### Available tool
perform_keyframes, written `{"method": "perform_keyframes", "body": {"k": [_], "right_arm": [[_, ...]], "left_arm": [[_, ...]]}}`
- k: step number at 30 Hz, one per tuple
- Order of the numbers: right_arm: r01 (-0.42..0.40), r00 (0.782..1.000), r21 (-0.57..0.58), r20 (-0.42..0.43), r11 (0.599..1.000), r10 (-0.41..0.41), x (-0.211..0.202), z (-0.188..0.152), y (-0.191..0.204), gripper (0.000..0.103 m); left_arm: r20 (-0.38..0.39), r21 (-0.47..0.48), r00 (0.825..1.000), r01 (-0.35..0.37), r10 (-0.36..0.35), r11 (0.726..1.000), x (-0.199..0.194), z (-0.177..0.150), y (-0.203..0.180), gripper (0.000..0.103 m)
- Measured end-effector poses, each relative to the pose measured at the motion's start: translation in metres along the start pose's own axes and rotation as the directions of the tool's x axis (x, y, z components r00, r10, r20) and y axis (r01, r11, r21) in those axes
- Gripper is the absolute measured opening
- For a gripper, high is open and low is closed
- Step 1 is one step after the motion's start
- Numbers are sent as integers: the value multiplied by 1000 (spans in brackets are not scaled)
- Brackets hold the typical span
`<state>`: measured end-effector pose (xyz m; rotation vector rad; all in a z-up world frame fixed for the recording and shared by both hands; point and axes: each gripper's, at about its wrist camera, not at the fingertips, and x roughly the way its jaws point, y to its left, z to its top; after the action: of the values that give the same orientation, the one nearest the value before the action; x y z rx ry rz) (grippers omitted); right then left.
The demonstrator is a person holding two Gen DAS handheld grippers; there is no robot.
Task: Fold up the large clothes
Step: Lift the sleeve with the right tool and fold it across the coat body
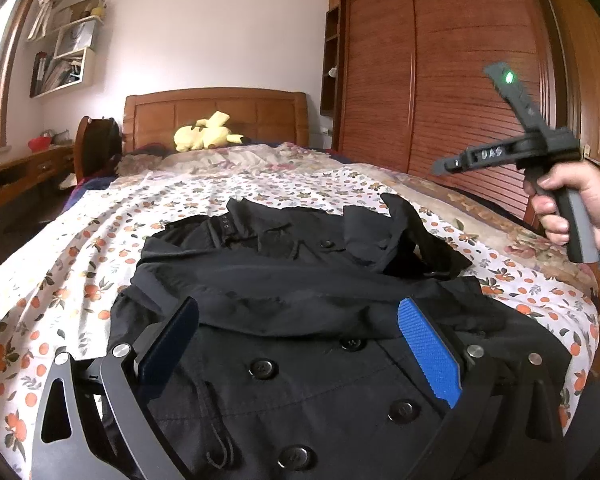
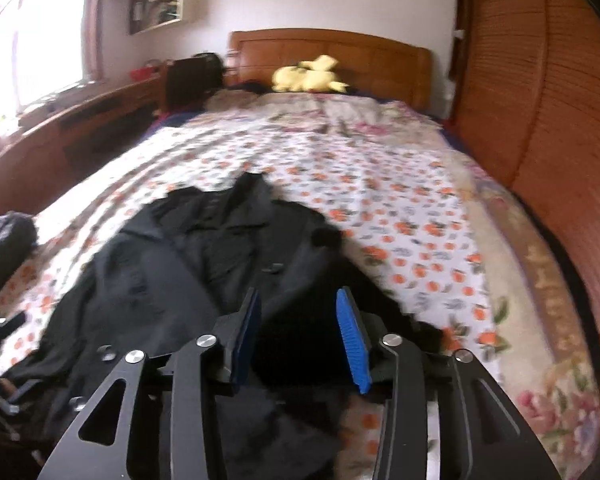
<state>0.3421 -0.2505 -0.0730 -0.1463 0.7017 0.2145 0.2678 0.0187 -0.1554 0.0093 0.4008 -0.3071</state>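
Nearest me, the left hand-held gripper [image 1: 300,352] hovers spread wide over the buttoned front of the black coat [image 1: 300,280], gripping nothing. The right hand-held gripper [image 2: 300,336] is also parted and empty, above the coat's right edge. The coat lies on the bed [image 2: 420,208], lengthwise, collar toward the headboard [image 1: 216,116]. I'd pinch hem corners evenly, then carry them straight toward the collar, keeping the cloth flat.

Left gripper [image 1: 300,344] and right gripper [image 2: 300,336] both gape.
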Motion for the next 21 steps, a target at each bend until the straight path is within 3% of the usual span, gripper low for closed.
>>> {"method": "perform_keyframes", "body": {"k": [4, 9, 20, 21], "right_arm": [[108, 993, 36, -47, 994, -106, 23, -9, -31, 45], [182, 976, 83, -135, 980, -170, 58, -31, -64, 45], [205, 938, 224, -324, 953, -125, 124, -80, -106, 45], [199, 937, 234, -331, 952, -114, 127, -83, -107, 41]], "left_arm": [[14, 2, 1000, 3, -3, 1000, -10, 1, 2, 100], [22, 5, 1000, 4, -4, 1000, -17, 1, 3, 100], [28, 1, 1000, -6, 6, 1000, -26, 1, 11, 100], [28, 1, 1000, -9, 9, 1000, -26, 1, 12, 100]]}}
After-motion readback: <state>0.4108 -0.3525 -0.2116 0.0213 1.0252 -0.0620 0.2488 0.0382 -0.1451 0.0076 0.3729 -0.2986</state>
